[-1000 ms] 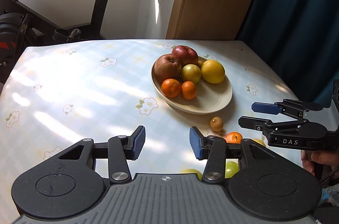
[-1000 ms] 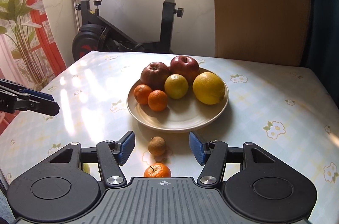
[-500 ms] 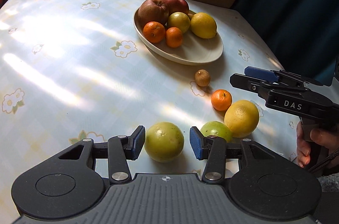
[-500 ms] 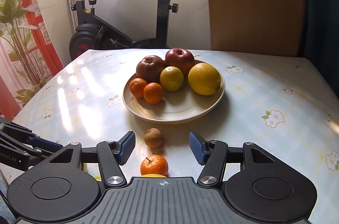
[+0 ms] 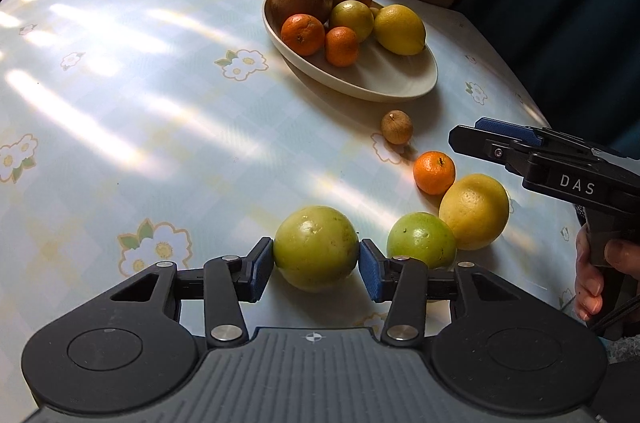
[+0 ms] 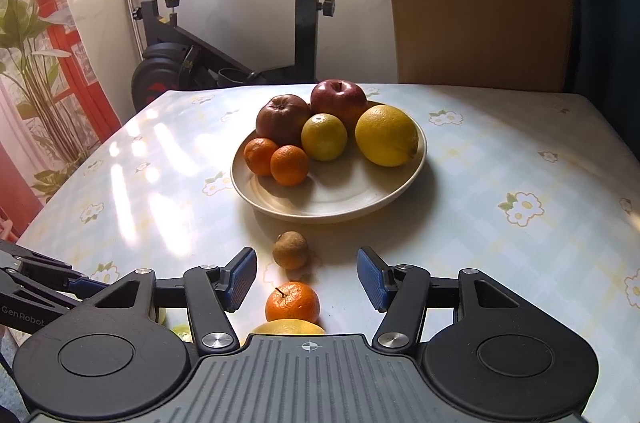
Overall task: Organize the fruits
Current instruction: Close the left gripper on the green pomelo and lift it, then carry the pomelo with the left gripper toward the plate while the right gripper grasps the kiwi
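While the left gripper [image 5: 316,265] sits low in the frame, a big green fruit [image 5: 316,248] on the table [image 5: 140,95] is touched by both pads; squeeze can't be told. Right gripper [image 6: 306,279] jaws are spread w/ nothing pinched; a small orange [image 6: 293,302] lies btwn them, below the bowl [image 6: 332,199] at centre.

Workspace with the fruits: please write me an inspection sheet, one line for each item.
Surface: table, flowered cloth, sunlit.
Job's things: plate holds seven fruits; five loose ones, among them green fruit, small orange, brown fruit.
Clutter: nothing seen.
Grippers: left gripper straddles the green fruit, pads at its sides; right gripper open above the small orange.
Cables: nothing seen.
Surroundings: exercise bike, plant.
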The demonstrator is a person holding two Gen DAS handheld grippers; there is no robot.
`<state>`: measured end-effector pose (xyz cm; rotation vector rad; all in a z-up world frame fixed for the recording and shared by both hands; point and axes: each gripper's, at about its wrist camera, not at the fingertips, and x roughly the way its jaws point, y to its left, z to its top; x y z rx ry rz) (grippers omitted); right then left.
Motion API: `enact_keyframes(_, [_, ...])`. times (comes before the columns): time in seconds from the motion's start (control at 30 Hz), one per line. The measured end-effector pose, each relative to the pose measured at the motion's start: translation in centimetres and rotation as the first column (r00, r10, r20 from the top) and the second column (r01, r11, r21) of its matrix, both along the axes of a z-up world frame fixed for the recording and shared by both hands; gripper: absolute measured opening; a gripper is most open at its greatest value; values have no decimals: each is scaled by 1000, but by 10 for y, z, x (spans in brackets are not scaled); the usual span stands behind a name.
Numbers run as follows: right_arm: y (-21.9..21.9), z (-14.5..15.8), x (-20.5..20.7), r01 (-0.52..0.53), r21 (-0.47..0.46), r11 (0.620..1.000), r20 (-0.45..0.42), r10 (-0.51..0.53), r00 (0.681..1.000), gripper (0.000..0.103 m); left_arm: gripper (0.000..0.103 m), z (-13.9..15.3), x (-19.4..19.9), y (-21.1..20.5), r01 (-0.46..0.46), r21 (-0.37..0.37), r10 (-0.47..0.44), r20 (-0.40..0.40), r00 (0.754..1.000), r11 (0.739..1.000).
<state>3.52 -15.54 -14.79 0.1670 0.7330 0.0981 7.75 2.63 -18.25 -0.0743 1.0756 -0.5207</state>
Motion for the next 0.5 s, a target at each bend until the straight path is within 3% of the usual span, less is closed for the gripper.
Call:
enact_keyframes(0.3, [7,-4,13,-65,-8,998,-12,65,998,40,48,14,-7,27,-159,-50,161,45,986,986])
enact_keyframes(0.5, [16,-13,41,-97,-57,994,-56,94,994,39,48,30,-14,36,-226,-78,234,119,965,971])
